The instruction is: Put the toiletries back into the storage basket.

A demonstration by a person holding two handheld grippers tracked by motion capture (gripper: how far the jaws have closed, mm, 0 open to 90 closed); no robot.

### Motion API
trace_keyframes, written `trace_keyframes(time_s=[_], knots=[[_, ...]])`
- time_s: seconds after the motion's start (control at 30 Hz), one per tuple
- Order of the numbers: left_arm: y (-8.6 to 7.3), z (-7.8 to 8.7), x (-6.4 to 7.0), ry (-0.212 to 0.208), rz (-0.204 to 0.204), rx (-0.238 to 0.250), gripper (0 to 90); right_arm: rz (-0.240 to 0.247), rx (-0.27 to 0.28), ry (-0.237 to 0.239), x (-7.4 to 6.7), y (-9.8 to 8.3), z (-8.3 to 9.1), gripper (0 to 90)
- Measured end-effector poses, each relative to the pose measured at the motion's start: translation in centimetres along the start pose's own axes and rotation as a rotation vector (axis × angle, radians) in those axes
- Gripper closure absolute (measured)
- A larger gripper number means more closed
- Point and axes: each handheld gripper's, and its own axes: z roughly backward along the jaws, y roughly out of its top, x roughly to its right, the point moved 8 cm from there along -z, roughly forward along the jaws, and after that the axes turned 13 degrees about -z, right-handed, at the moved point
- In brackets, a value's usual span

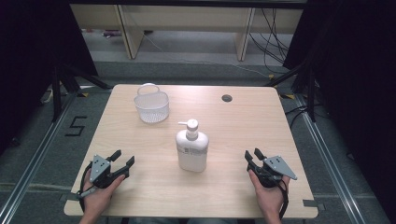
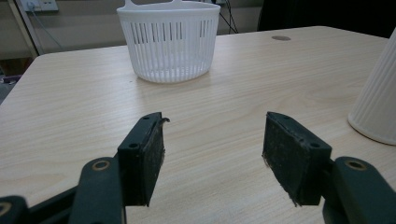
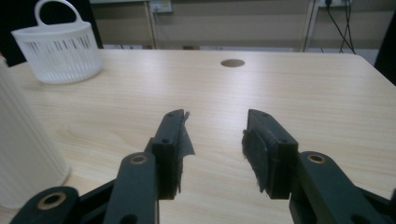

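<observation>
A white pump bottle (image 1: 192,148) stands upright in the middle of the table, its ribbed side at the right edge of the left gripper view (image 2: 377,102) and at the left edge of the right gripper view (image 3: 23,149). A white slotted basket (image 1: 151,103) with a handle sits at the back left (image 2: 169,39) (image 3: 58,44). My left gripper (image 1: 122,158) rests near the front left edge, jaws open and empty (image 2: 212,154). My right gripper (image 1: 252,155) rests near the front right, jaws open with nothing between them (image 3: 215,144).
The light wooden table (image 1: 243,130) has a round cable hole (image 1: 227,98) at the back right. Dark stands and cables flank it, with shelving legs behind. The person's hands hold both grippers at the front edge.
</observation>
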Motion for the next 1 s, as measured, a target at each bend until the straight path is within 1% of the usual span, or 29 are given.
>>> trace_keyframes(time_s=[0.03, 0.1, 0.13, 0.17, 0.2, 0.23, 0.27, 0.3, 0.33, 0.37, 0.4, 0.43, 0.47, 0.5, 0.53, 0.57, 0.6, 0.63, 0.67, 0.7, 0.73, 0.77, 0.8, 0.83, 0.9, 0.93, 0.97, 1.0], knots=[[0.0, 0.0, 0.0, 0.000, -0.003, -0.003, 37.6, -0.013, -0.017, -0.002, 0.2, -0.2, -0.1, 56.3], [0.0, -0.1, 0.0, 0.001, -0.001, 0.006, 37.6, -0.004, -0.017, -0.015, 0.9, -0.3, -0.3, 55.1], [0.0, -0.1, -0.1, 0.004, -0.004, 0.000, 37.6, 0.001, -0.011, -0.032, 1.3, -0.3, -0.4, 54.3], [0.0, -0.1, 0.0, 0.006, -0.002, 0.001, 37.6, 0.008, -0.005, -0.033, 1.6, -0.3, -0.5, 53.7], [0.0, -0.1, 0.0, 0.006, -0.002, 0.001, 37.6, 0.008, -0.005, -0.033, 1.6, -0.3, -0.5, 53.7], [0.0, -0.1, 0.0, 0.006, -0.002, 0.001, 37.6, -0.004, -0.015, -0.041, 2.0, -0.4, -0.5, 53.0], [0.0, -0.1, 0.0, 0.006, -0.004, -0.001, 37.6, -0.004, -0.015, -0.041, 2.0, -0.4, -0.5, 53.0], [0.0, 0.0, 0.0, 0.008, -0.001, -0.010, 37.5, -0.017, 0.000, -0.038, 2.2, -0.3, -0.6, 52.5], [0.1, -0.1, 0.3, -0.006, 0.012, 0.010, 37.4, -0.017, -0.015, -0.071, 2.7, -0.5, -0.5, 51.3], [0.1, -0.1, 0.3, -0.006, 0.012, 0.010, 37.4, -0.017, -0.015, -0.071, 2.7, -0.5, -0.5, 51.3], [0.2, -0.1, 0.4, -0.012, 0.019, 0.010, 37.4, -0.049, -0.017, -0.080, 2.6, -0.6, -0.6, 50.5], [0.2, 0.0, 0.5, -0.011, 0.031, 0.008, 37.3, -0.035, -0.006, -0.090, 2.9, -0.5, -0.7, 50.1], [0.5, 0.0, 0.6, -0.016, 0.042, 0.021, 37.0, -0.042, -0.008, -0.094, 2.9, -0.5, -0.7, 49.3], [1.0, 0.2, 0.9, -0.022, 0.045, 0.032, 36.6, -0.022, -0.003, -0.095, 3.1, -0.5, -0.8, 47.8], [1.4, 0.4, 1.1, -0.022, 0.055, 0.036, 36.6, -0.027, -0.007, -0.108, 3.1, -0.6, -0.8, 47.1], [1.8, 0.5, 1.4, -0.028, 0.068, 0.040, 36.4, -0.013, -0.002, -0.103, 3.2, -0.5, -0.9, 46.3], [1.8, 0.5, 1.4, -0.028, 0.068, 0.040, 36.4, -0.047, -0.001, -0.113, 2.9, -0.7, -0.9, 45.3], [2.4, 0.6, 1.6, -0.033, 0.075, 0.055, 36.4, -0.022, 0.006, -0.127, 3.2, -0.6, -1.0, 44.9], [2.9, 0.7, 1.9, -0.032, 0.079, 0.053, 36.4, -0.022, 0.006, -0.127, 3.2, -0.6, -1.0, 44.9], [3.5, 0.9, 2.2, -0.034, 0.085, 0.053, 36.7, -0.002, 0.005, -0.126, 3.4, -0.5, -1.0, 44.6], [4.9, 1.4, 3.0, -0.045, 0.094, 0.068, 37.2, -0.007, 0.002, -0.115, 3.4, -0.6, -1.1, 44.1], [4.9, 1.4, 3.0, -0.045, 0.094, 0.068, 37.3, -0.007, 0.002, -0.115, 3.4, -0.6, -1.1, 44.1], [5.6, 1.5, 3.4, -0.052, 0.091, 0.080, 37.3, -0.012, 0.002, -0.126, 3.4, -0.6, -1.1, 44.1], [6.9, 1.5, 4.4, -0.069, 0.080, 0.104, 37.3, -0.013, 0.009, -0.120, 3.4, -0.6, -1.2, 44.1], [7.9, 1.4, 5.4, -0.090, 0.066, 0.104, 37.4, -0.012, 0.006, -0.122, 3.4, -0.6, -1.1, 44.1], [8.4, 1.3, 5.9, -0.102, 0.058, 0.109, 37.5, -0.020, 0.002, -0.109, 3.3, -0.6, -1.1, 44.1], [8.4, 1.3, 5.9, -0.102, 0.058, 0.109, 37.5, -0.028, -0.015, -0.114, 3.2, -0.7, -1.0, 44.0], [9.3, 1.0, 6.7, -0.128, 0.035, 0.130, 37.6, -0.026, -0.014, -0.104, 3.2, -0.7, -1.2, 44.0]])
